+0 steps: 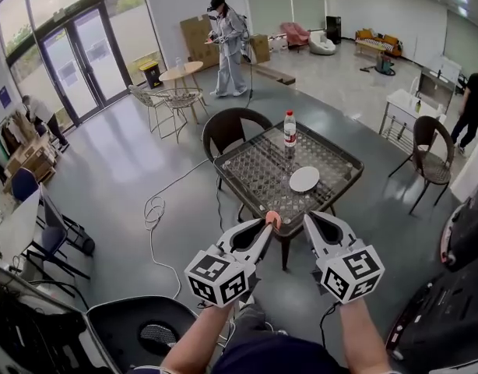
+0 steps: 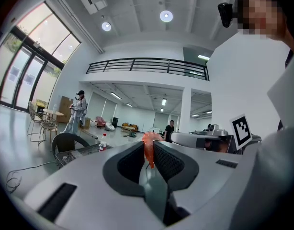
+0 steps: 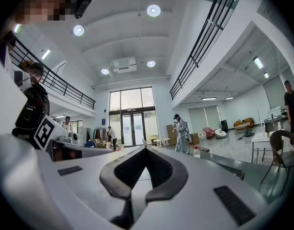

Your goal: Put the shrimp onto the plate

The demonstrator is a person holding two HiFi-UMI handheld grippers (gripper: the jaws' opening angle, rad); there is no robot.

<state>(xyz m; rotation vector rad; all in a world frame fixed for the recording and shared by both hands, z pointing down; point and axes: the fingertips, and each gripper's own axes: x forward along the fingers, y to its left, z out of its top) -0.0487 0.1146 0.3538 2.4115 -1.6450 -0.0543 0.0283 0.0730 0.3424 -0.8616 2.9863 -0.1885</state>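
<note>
At the far left of the head view a loose cable [image 1: 152, 211] lies in loops on the grey floor. Right of it, low in the frame, the left gripper [image 1: 272, 224] points away from the person toward a table. Its jaws are pressed together on the orange-pink shrimp [image 1: 273, 219], which sticks out at their tips. The left gripper view shows the same: the left gripper [image 2: 148, 146] has its two dark pads pinching the shrimp [image 2: 148, 143] between them, and the shrimp's upper end rises above the jaw tips.

In the head view the shrimp shows in front of the near edge of the glass-topped table [image 1: 254, 179], held in the air and not on the plate. A dark wicker chair [image 1: 233, 127] stands at the table's far left side. On the tabletop a water bottle [image 1: 289, 128] with a red cap stands upright. Nearer the person and a little to the right lies the white plate [image 1: 304, 179], with nothing on it, apart from the bottle.

The right gripper [image 1: 309, 218] is held just beside the left one, also aimed at the table. In the right gripper view, the right gripper [image 3: 145, 147] has its jaw tips meeting, with nothing between them.
</note>
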